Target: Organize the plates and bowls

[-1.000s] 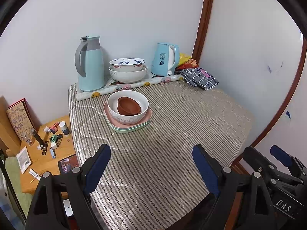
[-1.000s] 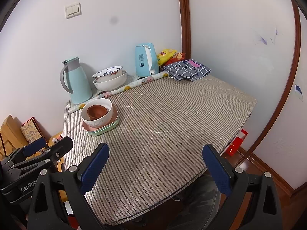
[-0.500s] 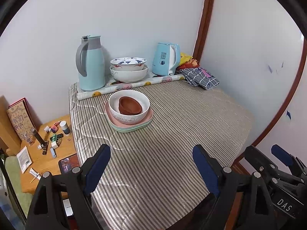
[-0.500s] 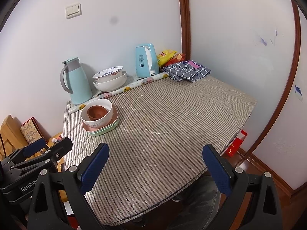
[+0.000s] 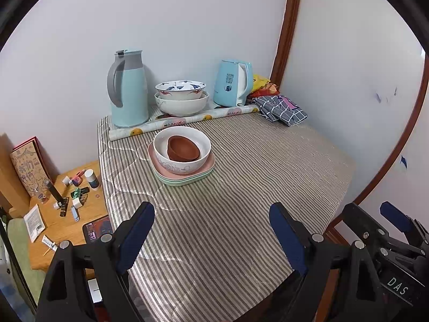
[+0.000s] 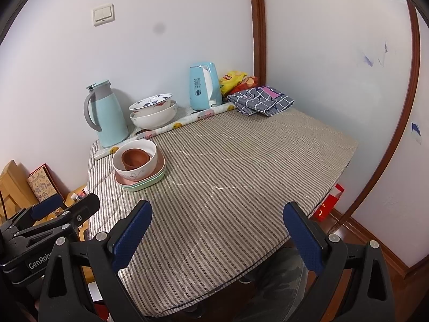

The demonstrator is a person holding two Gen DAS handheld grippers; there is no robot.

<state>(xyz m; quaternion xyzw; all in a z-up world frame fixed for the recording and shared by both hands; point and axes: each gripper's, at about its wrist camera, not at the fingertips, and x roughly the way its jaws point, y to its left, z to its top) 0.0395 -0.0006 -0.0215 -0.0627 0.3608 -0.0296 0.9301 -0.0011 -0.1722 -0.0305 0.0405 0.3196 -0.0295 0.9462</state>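
Observation:
A brown bowl [image 5: 184, 149] sits inside a white bowl [image 5: 182, 163] on a pink plate [image 5: 211, 161] stacked on green plates [image 5: 185, 182], at the table's left side; the stack also shows in the right wrist view [image 6: 139, 171]. Two more nested white bowls [image 5: 181, 99] stand at the back by the wall. My left gripper [image 5: 211, 238] is open and empty above the table's near edge, well short of the stack. My right gripper [image 6: 218, 238] is open and empty, also over the near edge.
A blue thermos jug [image 5: 128, 91], a blue electric kettle [image 5: 234, 83], a rolled mat [image 5: 185, 123], a checked cloth [image 5: 280, 108] and snack bags stand along the back. A low wooden side table [image 5: 67, 214] with small items is left of the striped table [image 5: 268, 166]. Walls close the back and right.
The left wrist view has drifted slightly, so the stack sits a little further right in it. Both grippers stay open and empty; the right view is almost unchanged.

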